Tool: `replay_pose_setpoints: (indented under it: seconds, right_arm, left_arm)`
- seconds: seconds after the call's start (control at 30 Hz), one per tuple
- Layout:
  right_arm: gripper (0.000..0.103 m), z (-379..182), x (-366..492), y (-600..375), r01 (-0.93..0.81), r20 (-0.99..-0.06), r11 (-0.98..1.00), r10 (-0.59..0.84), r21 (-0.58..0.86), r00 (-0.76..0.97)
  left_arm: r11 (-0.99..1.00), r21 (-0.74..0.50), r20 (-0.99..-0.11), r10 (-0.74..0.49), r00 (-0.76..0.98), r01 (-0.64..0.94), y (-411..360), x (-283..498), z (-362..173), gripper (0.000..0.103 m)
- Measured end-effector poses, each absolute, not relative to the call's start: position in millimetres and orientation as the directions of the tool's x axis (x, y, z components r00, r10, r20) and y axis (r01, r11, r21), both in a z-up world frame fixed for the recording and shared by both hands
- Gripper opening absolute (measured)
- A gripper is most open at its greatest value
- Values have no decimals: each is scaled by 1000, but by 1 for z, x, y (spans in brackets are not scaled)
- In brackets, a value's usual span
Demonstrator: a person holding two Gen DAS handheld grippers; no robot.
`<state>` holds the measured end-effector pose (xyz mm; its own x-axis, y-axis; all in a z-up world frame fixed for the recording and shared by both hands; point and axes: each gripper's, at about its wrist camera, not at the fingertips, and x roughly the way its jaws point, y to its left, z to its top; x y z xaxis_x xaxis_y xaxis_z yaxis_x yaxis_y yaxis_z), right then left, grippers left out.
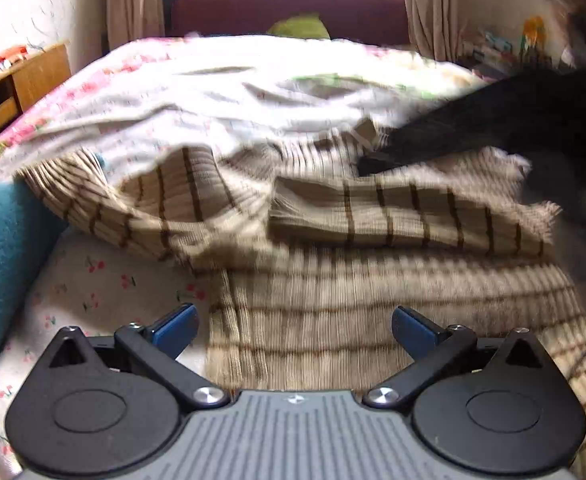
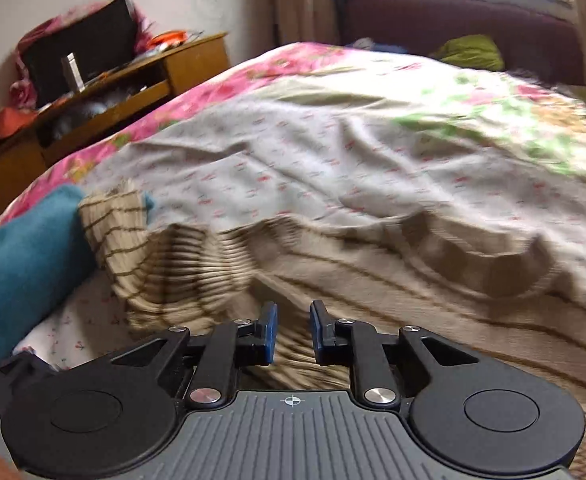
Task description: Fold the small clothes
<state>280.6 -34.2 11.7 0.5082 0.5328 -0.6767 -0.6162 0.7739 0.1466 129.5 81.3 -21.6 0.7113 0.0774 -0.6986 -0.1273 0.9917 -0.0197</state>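
A beige knit sweater point(image 1: 373, 300) with thin brown stripes lies partly folded on the bed, one sleeve laid across its upper part. My left gripper point(image 1: 293, 324) hovers over the sweater's near edge, jaws wide open with nothing between them. In the right wrist view the same sweater point(image 2: 373, 280) is rumpled and blurred. My right gripper point(image 2: 293, 332) sits just above it, blue pads a narrow gap apart with no cloth between them. A dark blurred shape point(image 1: 513, 128) reaches in from the right over the sweater's far fold.
A teal garment point(image 1: 5, 260) point(image 2: 25, 264) lies to the left of the sweater. The bed has a cherry-print sheet point(image 2: 333, 152) over a pink floral cover. A cluttered wooden cabinet point(image 2: 133, 80) stands at the left and a maroon sofa point(image 1: 293, 12) with a green cushion beyond the bed.
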Motion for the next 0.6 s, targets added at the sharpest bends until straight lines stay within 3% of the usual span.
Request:
replay_pose_setpoints:
  seconds: [0.27,0.37,0.43,0.6]
  right_arm:
    - [21,-22,295,-136,-381,-751,923,290,55,594]
    - [19,-29,292,-153,-351,-747,932,295,89,596]
    - [21,-25,290,-151,-352,-746,933,284,71,603]
    - [22,3,286,-125,-432,-707,899,349,69,615]
  left_arm:
    - [990,-18,-625,97,775,-139,68,174,4,103]
    - [975,66,-636,205,744,-212,67,203,-14,103]
    - [960,158,-696,274,663,-231,70,217,-37,103]
    - [959,91,-706,253,661,-270,85,190,-37,103]
